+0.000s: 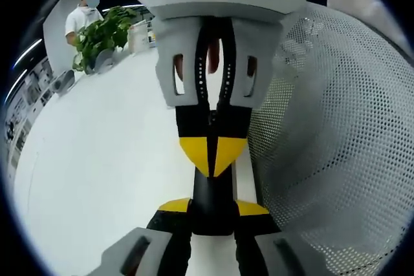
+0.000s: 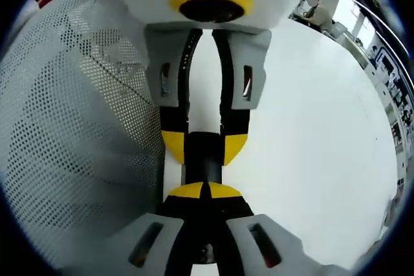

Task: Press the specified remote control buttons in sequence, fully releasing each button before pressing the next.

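A black remote control (image 1: 211, 201) is gripped between the yellow-tipped jaws of my left gripper (image 1: 212, 210), which rise from the bottom of the left gripper view. My right gripper (image 1: 212, 156) comes in from above, facing it, its yellow tips pressed together and resting against the remote. In the right gripper view my right gripper (image 2: 207, 192) is shut with nothing between its tips. Just beyond it, the left gripper (image 2: 204, 148) holds the remote (image 2: 204, 156) between its jaws. The remote's buttons are hidden.
A white perforated mesh surface (image 1: 336, 147) curves close along one side, and also shows as the mesh (image 2: 71, 127). The white table (image 1: 103, 159) stretches away beneath. A person (image 1: 83, 17) stands by a leafy plant (image 1: 100, 37) at its far end.
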Demonstrator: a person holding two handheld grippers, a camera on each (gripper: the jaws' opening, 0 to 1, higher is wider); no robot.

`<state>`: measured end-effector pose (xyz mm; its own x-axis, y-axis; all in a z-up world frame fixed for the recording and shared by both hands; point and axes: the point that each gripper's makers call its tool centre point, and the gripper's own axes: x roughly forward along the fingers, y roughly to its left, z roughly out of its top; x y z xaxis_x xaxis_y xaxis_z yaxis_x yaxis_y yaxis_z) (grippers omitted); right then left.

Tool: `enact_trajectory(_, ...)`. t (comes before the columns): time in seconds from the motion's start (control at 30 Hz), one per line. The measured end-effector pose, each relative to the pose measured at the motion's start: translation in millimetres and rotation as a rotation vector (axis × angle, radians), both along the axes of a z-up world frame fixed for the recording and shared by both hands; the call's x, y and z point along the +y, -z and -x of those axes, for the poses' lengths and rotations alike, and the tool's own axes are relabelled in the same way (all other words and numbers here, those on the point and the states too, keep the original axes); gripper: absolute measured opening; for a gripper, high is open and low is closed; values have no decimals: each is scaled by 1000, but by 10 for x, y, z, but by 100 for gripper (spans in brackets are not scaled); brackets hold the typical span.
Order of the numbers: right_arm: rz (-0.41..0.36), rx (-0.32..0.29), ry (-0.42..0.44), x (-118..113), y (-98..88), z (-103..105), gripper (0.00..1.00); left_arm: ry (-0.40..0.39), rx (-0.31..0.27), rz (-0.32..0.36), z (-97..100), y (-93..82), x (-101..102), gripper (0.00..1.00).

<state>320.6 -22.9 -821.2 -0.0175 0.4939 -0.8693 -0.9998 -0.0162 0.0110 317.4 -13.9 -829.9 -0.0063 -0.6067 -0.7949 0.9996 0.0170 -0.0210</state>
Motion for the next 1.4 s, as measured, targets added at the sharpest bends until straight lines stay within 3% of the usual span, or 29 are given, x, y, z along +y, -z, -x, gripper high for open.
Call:
enact_trajectory(0.23, -70, 15, 36, -27, -19, 12, 1, -2, -1, 0, -1, -2, -3, 24)
enact_trajectory(0.3, -85, -15, 71, -29, -32, -53, 7, -2, -1, -2, 0, -3, -3, 24)
enact_trajectory(0.5, -69, 74, 67, -150, 6, 13, 22, -3, 2, 2, 2, -4, -2, 24)
enact_trajectory(1.1, -52, 58, 94, -484, 6, 20, 23, -3, -1, 1, 1, -1, -1, 24)
enact_trajectory(1.2, 12, 31, 76, -601, 89, 24, 25, -3, 0, 2, 2, -2, -3, 24)
enact_trajectory(1.4, -3, 39, 84, -596, 92, 33, 25, -2, -2, 0, 3, -2, -1, 24)
